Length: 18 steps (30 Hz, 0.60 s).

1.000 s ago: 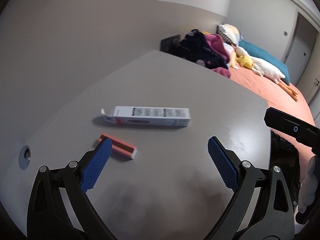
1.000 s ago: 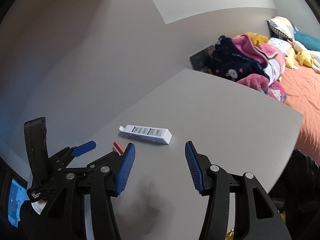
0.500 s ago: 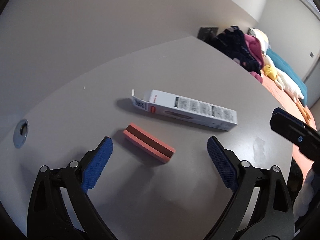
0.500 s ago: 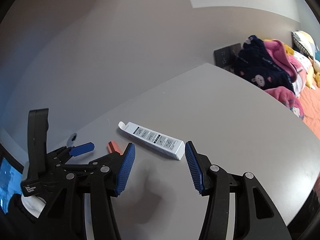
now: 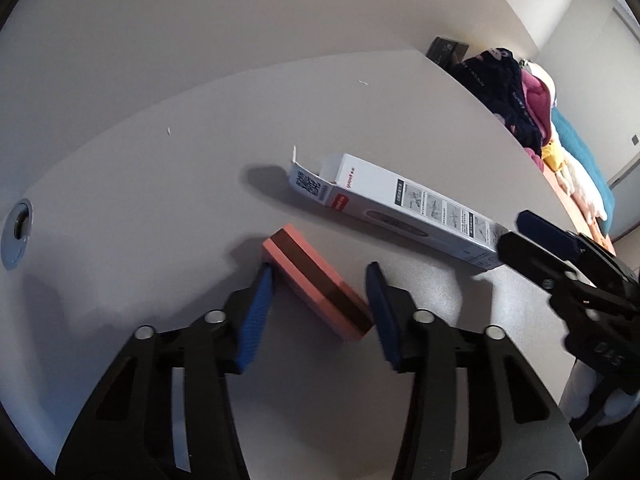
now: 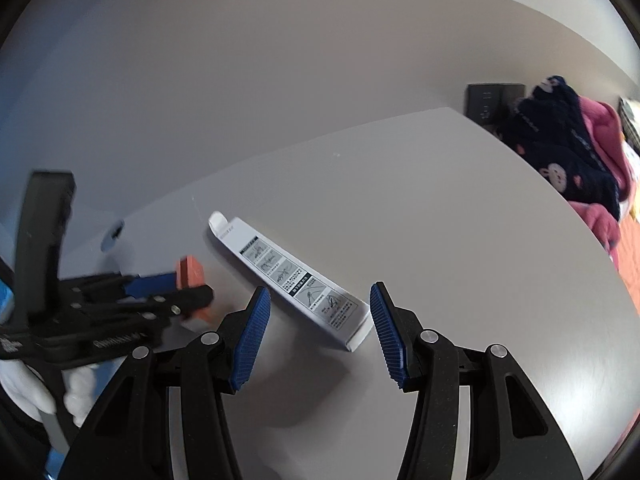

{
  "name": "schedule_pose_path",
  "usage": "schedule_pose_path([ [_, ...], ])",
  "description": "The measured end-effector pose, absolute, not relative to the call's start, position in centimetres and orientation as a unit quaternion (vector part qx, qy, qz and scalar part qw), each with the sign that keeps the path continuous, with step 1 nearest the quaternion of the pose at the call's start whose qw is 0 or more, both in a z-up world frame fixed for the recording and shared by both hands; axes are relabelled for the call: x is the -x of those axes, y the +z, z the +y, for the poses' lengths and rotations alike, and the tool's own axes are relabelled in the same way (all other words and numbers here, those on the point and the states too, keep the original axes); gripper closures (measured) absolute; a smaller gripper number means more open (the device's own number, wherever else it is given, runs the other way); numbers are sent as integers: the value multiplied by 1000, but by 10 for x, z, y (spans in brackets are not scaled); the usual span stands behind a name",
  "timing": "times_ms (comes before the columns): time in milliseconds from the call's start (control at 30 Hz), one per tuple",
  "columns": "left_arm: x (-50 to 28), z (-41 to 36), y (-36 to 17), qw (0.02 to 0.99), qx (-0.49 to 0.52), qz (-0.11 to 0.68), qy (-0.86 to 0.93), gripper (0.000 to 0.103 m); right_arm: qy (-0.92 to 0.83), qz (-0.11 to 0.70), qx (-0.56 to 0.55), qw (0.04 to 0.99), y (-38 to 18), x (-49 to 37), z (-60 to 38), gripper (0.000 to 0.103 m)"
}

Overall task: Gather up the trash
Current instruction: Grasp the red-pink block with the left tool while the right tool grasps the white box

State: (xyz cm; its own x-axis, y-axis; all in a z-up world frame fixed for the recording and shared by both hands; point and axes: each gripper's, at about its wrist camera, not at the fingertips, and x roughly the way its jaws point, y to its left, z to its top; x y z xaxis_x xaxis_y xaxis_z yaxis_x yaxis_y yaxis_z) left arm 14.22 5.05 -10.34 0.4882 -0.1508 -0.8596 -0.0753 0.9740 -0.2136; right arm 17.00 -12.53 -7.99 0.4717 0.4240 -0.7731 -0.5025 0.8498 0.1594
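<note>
Both claws have dropped closer to the grey worktop point(image 5: 132, 184) over the last second, and the left claw point(image 5: 318, 280), wide apart before, has narrowed around the salmon-pink block point(image 5: 316, 286); its blue pads now sit on either side of that block, one at the near-left edge and one at the right end, though whether they press it yet cannot be told from the slight blur. Angled across the claw rather than square to it, the block lies flat with a dark stripe along its top; a grip on the long sides looks the likely aim. Just beyond it rests the white carton point(image 5: 396, 208) (end flap open, printed diagrams on its side), placed slantwise so its near end points at the right claw point(image 6: 320, 320); that claw stands apart with the carton's near end between its pads, not touching it, apparently lined up to take this second piece of trash. Farther off, a round grommet point(image 5: 16, 232) is set in the worktop's left edge; past the far corner, dark and pink clothes point(image 6: 576, 160) are heaped on a bed.
</note>
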Motion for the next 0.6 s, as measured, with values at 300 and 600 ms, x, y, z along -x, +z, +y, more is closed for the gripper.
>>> schedule_pose_path([
  [300, -136, 63, -103, 858, 129, 495, -45, 79, 288, 444, 97, 843, -96, -188, -103, 50],
  [600, -142, 62, -104, 856, 125, 499, -41, 80, 283, 464, 124, 830, -107, -184, -94, 74],
])
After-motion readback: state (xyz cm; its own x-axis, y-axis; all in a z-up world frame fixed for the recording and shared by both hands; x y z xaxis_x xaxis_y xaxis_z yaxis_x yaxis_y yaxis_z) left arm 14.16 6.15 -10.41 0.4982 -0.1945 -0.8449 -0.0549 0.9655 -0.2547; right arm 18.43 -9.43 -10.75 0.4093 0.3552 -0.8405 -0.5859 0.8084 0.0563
